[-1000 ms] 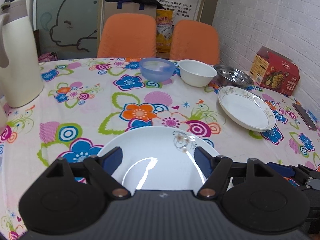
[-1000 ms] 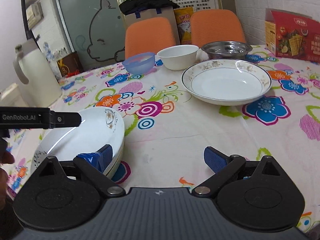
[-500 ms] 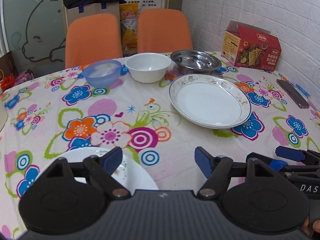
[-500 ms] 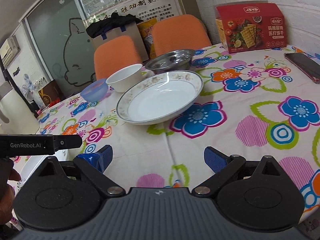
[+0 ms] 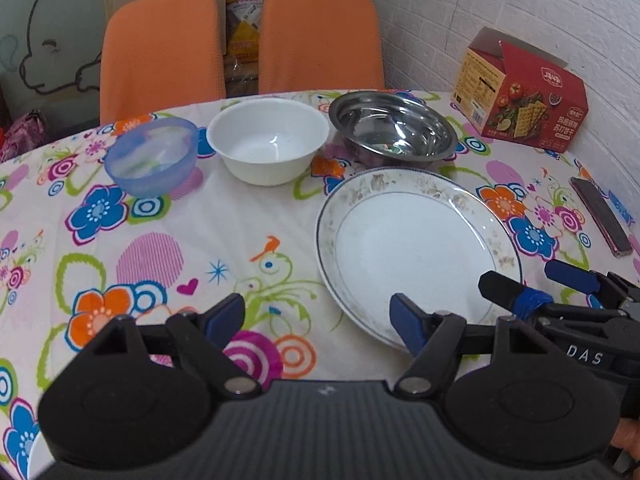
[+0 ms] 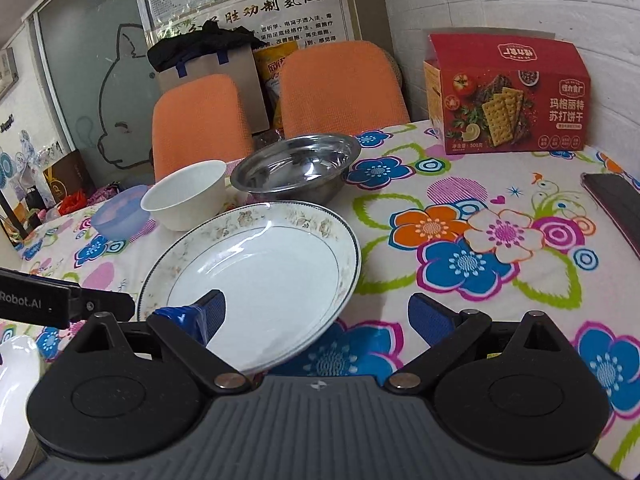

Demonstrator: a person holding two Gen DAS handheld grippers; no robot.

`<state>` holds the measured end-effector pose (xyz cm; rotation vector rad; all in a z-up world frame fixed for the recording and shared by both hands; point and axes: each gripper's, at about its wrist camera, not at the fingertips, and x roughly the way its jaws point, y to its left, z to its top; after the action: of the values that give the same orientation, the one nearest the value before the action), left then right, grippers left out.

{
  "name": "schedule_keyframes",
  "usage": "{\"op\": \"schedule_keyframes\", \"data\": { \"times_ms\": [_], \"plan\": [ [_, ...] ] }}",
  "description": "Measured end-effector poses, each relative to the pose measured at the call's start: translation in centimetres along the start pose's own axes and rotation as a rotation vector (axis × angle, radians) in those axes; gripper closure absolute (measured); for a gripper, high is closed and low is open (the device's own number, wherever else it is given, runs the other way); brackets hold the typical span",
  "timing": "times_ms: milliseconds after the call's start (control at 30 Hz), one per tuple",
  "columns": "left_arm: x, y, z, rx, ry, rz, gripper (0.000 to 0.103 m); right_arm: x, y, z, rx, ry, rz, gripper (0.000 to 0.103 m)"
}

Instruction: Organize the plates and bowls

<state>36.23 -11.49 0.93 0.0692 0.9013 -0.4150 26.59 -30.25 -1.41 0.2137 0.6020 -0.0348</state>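
the flowered-rim plate (image 6: 256,276) lies flat on the tabletop (image 6: 500,320), and the coming move seems to turn on how its near edge sits against the right gripper (image 6: 316,316). in the right wrist view that edge runs in between the two fingers, with the left finger pad (image 6: 208,316) over the plate's well and the right one out over bare cloth, so the rim lies left of the midline. these fingers are spread wide and hold nothing. whether the left pad touches the plate cannot be told from here.

the left gripper (image 5: 318,318) is also wide and empty; the same plate lies ahead and to the right of its fingers, its right pad over the near rim. the right gripper looks better placed to take it.

beyond the plate, further ahead of the fingers, stand the steel bowl (image 6: 296,168), white bowl (image 6: 186,196) and blue bowl (image 6: 116,212) in a row. the round plate has no long axis to align with.

a white plate (image 6: 16,368) shows only as a sliver at the lower left of the right wrist view, cut off by the gripper body; its stack height is hidden.
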Motion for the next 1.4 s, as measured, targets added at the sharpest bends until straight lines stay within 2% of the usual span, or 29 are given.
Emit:
{"op": "schedule_keyframes", "data": {
  "times_ms": [67, 200, 367, 500, 633, 700, 800, 1167, 1400],
  "plan": [
    [2.0, -0.2, 1.2, -0.006, 0.031, -0.019, 0.03, 1.2, 0.2, 0.6, -0.016, 0.012, -0.015, 0.017],
    [5.1, -0.4, 2.6, -0.009, 0.084, -0.008, 0.03, 3.2, 0.5, 1.0, -0.042, 0.057, -0.029, 0.017],
    [6.7, -0.4, 2.7, -0.004, 0.1, -0.03, 0.032, 4.5, 1.2, 0.5, -0.071, 0.086, -0.014, 0.017],
    [7.0, -0.9, 3.0, 0.008, 0.082, -0.022, 0.033, 5.0, 2.8, 0.0, -0.151, 0.088, -0.024, 0.017],
    [7.0, -1.6, 3.1, 0.024, 0.078, -0.035, 0.038, 5.2, 3.4, 0.0, -0.149, 0.087, -0.022, 0.015],
    [6.9, -2.2, 3.1, 0.043, 0.074, -0.049, 0.048, 5.2, 3.5, 0.0, -0.141, 0.083, -0.027, 0.015],
    [6.9, -2.3, 3.1, 0.043, 0.079, -0.051, 0.049, 5.0, 3.7, -0.1, -0.139, 0.081, -0.04, 0.015],
    [3.6, -2.4, 2.2, 0.061, 0.014, -0.042, 0.05, 2.5, 4.7, -0.2, -0.131, 0.025, -0.027, 0.015],
    [-1.3, -1.0, -0.4, 0.039, -0.03, -0.036, 0.05, -1.2, 7.4, -1.2, -0.152, -0.01, -0.011, 0.015]
  ]
}}
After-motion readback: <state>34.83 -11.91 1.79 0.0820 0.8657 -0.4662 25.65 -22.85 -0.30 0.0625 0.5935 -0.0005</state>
